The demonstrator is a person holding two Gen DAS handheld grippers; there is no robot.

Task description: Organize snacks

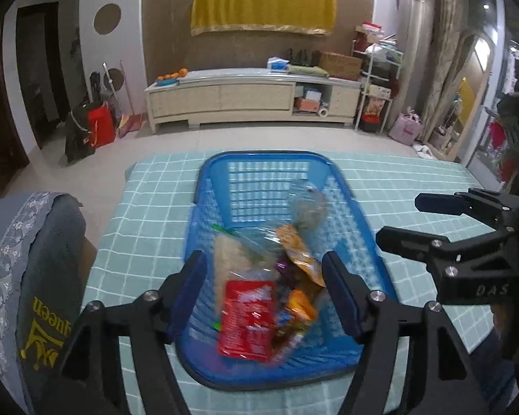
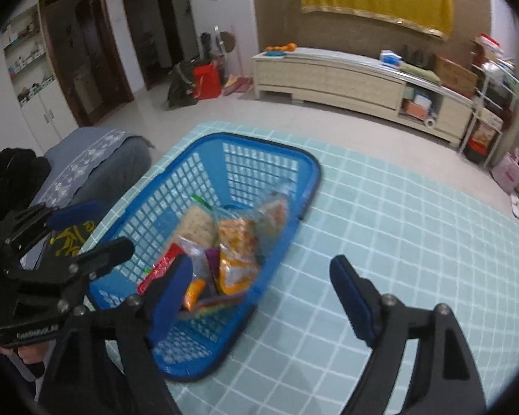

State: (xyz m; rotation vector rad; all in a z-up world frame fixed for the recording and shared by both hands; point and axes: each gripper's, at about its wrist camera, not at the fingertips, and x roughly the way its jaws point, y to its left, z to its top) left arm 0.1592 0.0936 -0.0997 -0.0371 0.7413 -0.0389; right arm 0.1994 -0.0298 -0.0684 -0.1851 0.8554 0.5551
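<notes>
My left tongs (image 1: 264, 294) hang spread wide above the near end of the blue basket (image 1: 360, 242), nothing between the pads, w/ the snack pile right under them. Right tongs (image 2: 261, 294) are released too, gaping over the checked teal cloth on the worktop (image 2: 398, 242), just beside the basket's long side; its left pad (image 2: 171, 294) overlaps the basket rim in view, contact I can't tell. Basket sits on the worktop, snacks heaped in its near half: red packet (image 1: 247, 321) nearest me, orange-yellow bag (image 2: 237, 259) beside it, clear pack of crackers (image 2: 197, 228) toward the far side, small orange packet (image 1: 299, 306) & a clear wrapper (image 1: 308, 204) farther in. Far half shows bare mesh. Frames blurry, labels unreadable. Grey-blue chair back (image 1: 34, 276) at the worktop's left edge.
</notes>
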